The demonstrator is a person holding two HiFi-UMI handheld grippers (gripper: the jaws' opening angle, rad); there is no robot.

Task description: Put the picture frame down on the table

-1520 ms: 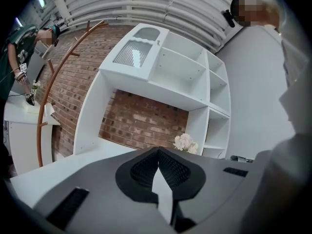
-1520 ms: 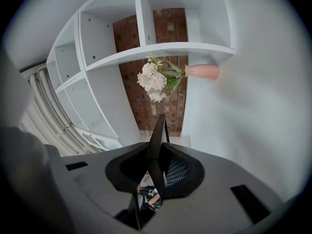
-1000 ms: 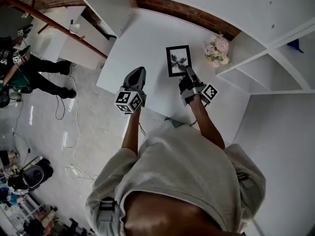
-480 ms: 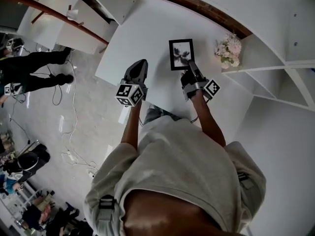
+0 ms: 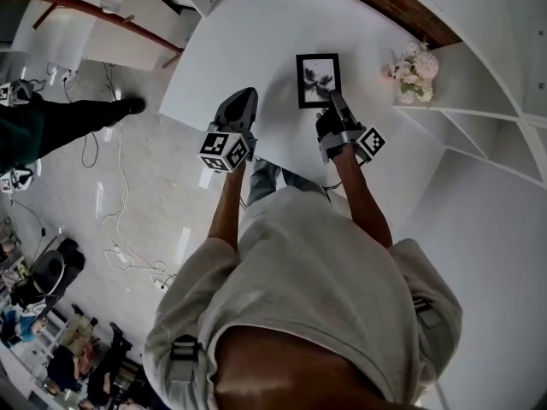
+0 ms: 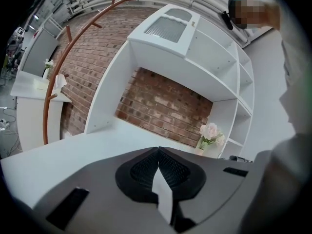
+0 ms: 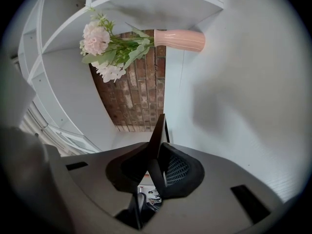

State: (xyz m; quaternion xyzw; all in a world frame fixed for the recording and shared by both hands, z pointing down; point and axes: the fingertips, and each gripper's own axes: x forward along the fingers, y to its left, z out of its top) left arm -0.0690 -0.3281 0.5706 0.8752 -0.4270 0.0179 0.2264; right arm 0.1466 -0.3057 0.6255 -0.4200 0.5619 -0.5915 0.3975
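Seen from the head, the black rectangular picture frame (image 5: 318,80) with its greyish print lies face up over the white table (image 5: 248,41). Its near right corner is in the right tongs (image 5: 335,101). The right gripper view adds what that view cannot: the right tongs (image 7: 157,152) are clamped tight on the picture frame (image 7: 159,128), which shows edge-on as a thin dark sliver close beside the table (image 7: 253,82). Whether it touches the table I cannot tell. The left tongs (image 5: 244,102) hover above the table's near edge, well apart from the frame. In the left gripper view the left tongs (image 6: 157,152) are pressed together on nothing. Pink and white flowers (image 5: 413,65) stand at the table's far right. Their glossy pink vase (image 7: 180,39) shows clearly only in the right gripper view.
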